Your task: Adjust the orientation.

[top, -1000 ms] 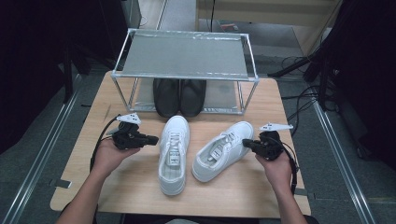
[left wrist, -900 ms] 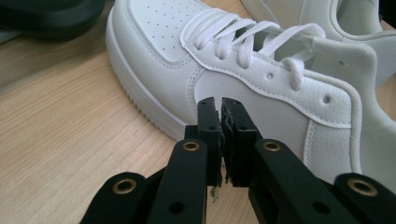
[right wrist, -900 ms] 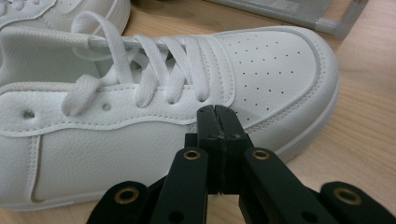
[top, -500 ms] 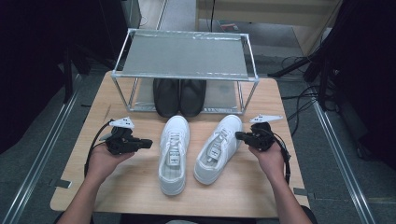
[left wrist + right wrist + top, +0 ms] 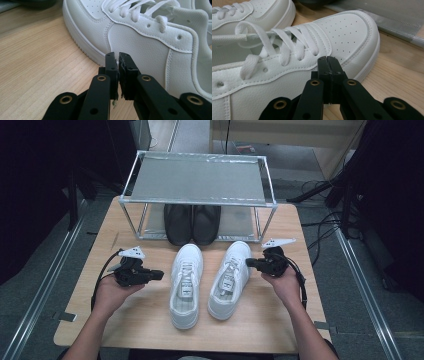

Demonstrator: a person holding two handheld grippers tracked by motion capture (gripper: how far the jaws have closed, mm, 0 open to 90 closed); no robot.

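Two white sneakers lie side by side in the middle of the wooden table (image 5: pixel 125 320), toes pointing away from you toward a metal shoe rack (image 5: pixel 197 175) at the far edge. A pair of black shoes (image 5: pixel 192 222) sits on the rack's lower level, just beyond the white toes.

Your left gripper (image 5: pixel 159 275) has its jaws closed with nothing between them, and its tip hangs just beside the outer side of the left white sneaker (image 5: pixel 186 285). In the left gripper view the tip (image 5: pixel 117 56) sits close to the shoe's side wall (image 5: pixel 140 47), near the sole; whether it touches is hard to tell.

Your right gripper (image 5: pixel 248 262) is also closed and empty, with its tip at the outer side of the right white sneaker (image 5: pixel 230 277). In the right gripper view the tip (image 5: pixel 327 59) meets the upper (image 5: pixel 347 35) just behind the toe box, below the laces.

The work looks like squaring the pair together. The right sneaker sits angled, its toe leaning outward, so judge your push by that. Keep both grippers low against the firm sole edge rather than the soft upper, press inward evenly from both sides, and move slowly so neither shoe tips or slides into the rack.
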